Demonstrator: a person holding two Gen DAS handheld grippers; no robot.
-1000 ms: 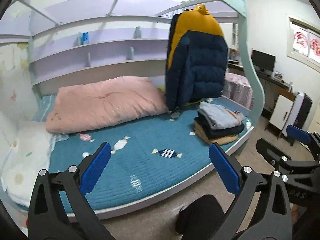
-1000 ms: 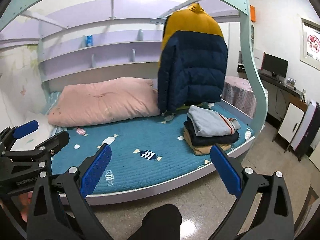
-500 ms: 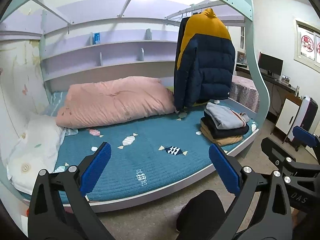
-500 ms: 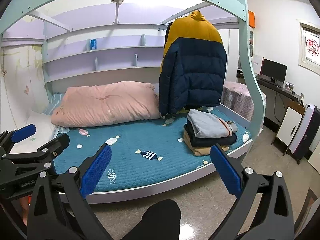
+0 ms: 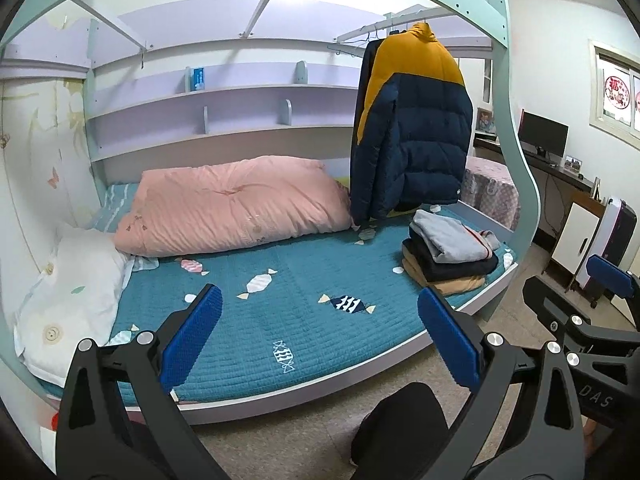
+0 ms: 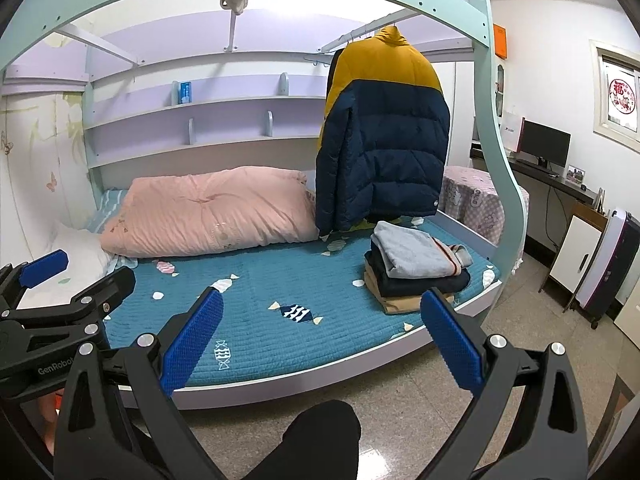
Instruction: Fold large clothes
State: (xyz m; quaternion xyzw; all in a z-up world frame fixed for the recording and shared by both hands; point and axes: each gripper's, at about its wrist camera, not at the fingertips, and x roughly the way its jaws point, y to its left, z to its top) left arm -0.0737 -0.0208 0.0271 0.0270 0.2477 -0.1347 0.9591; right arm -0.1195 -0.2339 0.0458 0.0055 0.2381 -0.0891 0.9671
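I hold my left hand-held gripper (image 5: 319, 344) spread wide with nothing between its blue pads, out over the floor short of the bed (image 5: 280, 320). My right hand-held gripper (image 6: 321, 340) is spread just as wide and also holds nothing; it sits beside the left one, and each shows at the edge of the other's view. The big puffy jacket (image 5: 412, 136), yellow on top and navy below, hangs on a hanger from a rail at the far right of the bed, its hem just above the blue quilted cover. Near the bed's right edge, below the jacket, lies a stack of folded clothes (image 5: 448, 256): grey on top, dark in the middle, tan at the bottom. A pink duvet (image 5: 232, 204) is heaped along the far side, with a white pillow (image 5: 72, 280) at the left end. A dark knee (image 6: 320, 436) shows at the bottom, between the fingers.
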